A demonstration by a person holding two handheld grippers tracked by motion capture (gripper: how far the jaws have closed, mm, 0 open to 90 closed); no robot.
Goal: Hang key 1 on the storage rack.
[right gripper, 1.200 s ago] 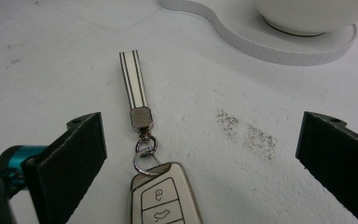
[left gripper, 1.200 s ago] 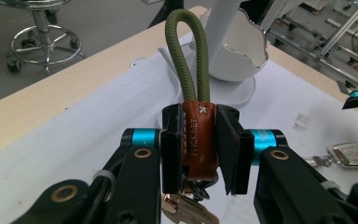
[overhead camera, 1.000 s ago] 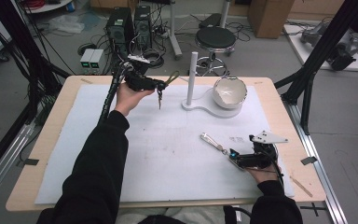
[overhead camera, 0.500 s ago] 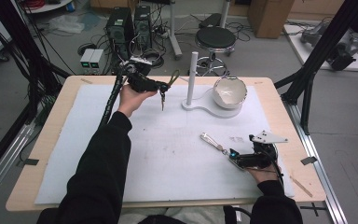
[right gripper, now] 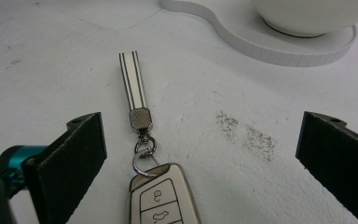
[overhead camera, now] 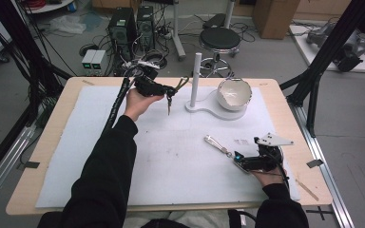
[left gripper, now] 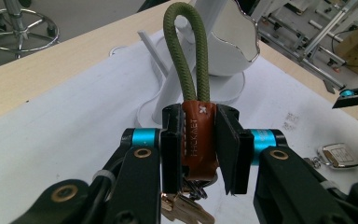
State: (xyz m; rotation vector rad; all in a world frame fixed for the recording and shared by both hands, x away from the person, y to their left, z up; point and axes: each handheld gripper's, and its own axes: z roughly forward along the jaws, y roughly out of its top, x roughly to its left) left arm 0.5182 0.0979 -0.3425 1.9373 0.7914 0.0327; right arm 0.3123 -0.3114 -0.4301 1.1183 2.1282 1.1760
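My left gripper [overhead camera: 172, 89] [left gripper: 198, 149] is held above the table's far middle, shut on the brown leather tab [left gripper: 198, 140] of a keychain. Its green rope loop [left gripper: 186, 51] [overhead camera: 184, 83] sticks out toward the white post [overhead camera: 197, 76], a little short of it. Brass keys [left gripper: 186, 211] [overhead camera: 169, 107] dangle below the jaws. My right gripper [overhead camera: 240, 159] [right gripper: 203, 135] rests open on the mat at the front right. A car key fob [right gripper: 165, 200] [overhead camera: 234, 155] lies between its jaws, untouched, with its white striped strap [right gripper: 133, 84] [overhead camera: 212, 141] stretched away.
The post rises from a white stand [overhead camera: 209, 107] [right gripper: 270, 39] that also carries a white bowl [overhead camera: 234, 93] [right gripper: 307, 14] at the far right of the middle. A white mat [overhead camera: 161, 156] covers the wooden table. Black frame legs [overhead camera: 313, 90] stand at the right edge.
My left gripper with the keychain has eased slightly to the right, toward the post. The right gripper and the fob have stayed put.
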